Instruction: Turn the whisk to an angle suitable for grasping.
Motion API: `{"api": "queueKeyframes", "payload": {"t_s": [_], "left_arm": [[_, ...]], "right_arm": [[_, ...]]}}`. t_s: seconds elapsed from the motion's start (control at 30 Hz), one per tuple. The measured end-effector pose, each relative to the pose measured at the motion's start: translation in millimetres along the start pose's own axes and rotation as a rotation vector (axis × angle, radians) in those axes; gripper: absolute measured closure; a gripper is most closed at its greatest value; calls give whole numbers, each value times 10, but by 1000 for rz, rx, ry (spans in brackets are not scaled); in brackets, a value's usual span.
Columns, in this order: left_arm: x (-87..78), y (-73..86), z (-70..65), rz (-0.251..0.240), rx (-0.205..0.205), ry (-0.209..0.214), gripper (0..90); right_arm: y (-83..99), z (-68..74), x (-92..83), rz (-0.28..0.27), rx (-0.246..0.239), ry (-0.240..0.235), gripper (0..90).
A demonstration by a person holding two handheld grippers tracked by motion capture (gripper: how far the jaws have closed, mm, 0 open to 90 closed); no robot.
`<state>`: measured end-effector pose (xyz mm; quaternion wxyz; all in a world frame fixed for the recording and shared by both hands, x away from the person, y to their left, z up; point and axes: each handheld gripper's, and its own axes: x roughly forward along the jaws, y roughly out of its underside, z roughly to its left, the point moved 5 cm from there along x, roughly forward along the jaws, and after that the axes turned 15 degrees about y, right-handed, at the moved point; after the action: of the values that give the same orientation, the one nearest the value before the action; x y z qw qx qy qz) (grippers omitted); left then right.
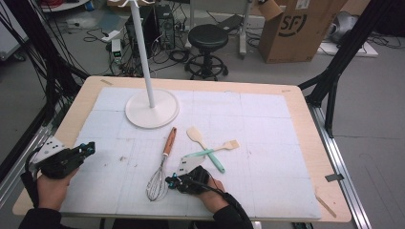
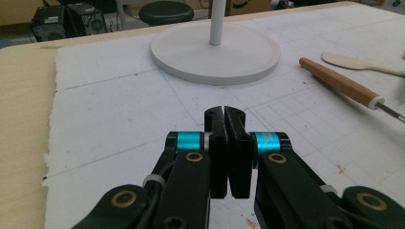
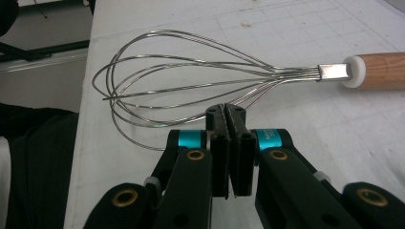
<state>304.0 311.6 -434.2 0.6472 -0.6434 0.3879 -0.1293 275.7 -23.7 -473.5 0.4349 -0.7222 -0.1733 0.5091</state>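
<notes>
- While my right gripper (image 1: 173, 182) is hovering at the near middle of the table, its jaws are pressing together with nothing between them; in the right gripper view (image 3: 225, 110) the closed tips are sitting just short of the whisk's wire loops, and I cannot tell whether they are touching a wire.
- The whisk (image 1: 161, 168) is lying flat on the white mat (image 1: 267, 176), near centre, its wire head (image 3: 191, 90) pointing toward me and its wooden handle (image 1: 169, 141) running away toward the far side.
- My left gripper (image 1: 88, 149) is resting at the near left edge of the mat, well apart from the whisk; in the left gripper view (image 2: 224, 110) its jaws are also standing closed and empty, pointing across bare mat toward the stand.
- The white stand (image 1: 152, 109) is occupying the far left part of the mat, its round base (image 2: 215, 53) flat and its pole rising upright.
- Two spatulas are lying crossed just right of the whisk handle: a pale one with a mint-green handle (image 1: 205, 148) and a slimmer mint-handled one with a tan tip (image 1: 217, 150).
- The whisk handle's far end is lying near the stand's base, not touching it.
</notes>
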Motion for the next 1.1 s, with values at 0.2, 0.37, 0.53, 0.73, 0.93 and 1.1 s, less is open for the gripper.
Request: {"api": "queueKeyframes", "payload": {"t_s": [0.2,0.37,0.53,0.73,0.93,1.1], "left_arm": [[-10,-3,18,-1,-2,-3,882],[-23,14,26,2,-4,-4,882],[-26,31,30,-1,-12,-3,881],[-14,6,13,-9,-8,11,861],[30,-32,-54,-30,-2,38,792],[113,-64,-120,-74,-32,54,609]], "right_arm": [[-88,50,118,-7,3,-10,884],[-181,112,215,-13,-12,-22,884],[-262,163,303,-24,-17,-32,883],[-254,68,177,-56,18,-3,867],[-50,-311,-365,-136,119,120,730],[235,-667,-964,-218,243,285,571]]}}
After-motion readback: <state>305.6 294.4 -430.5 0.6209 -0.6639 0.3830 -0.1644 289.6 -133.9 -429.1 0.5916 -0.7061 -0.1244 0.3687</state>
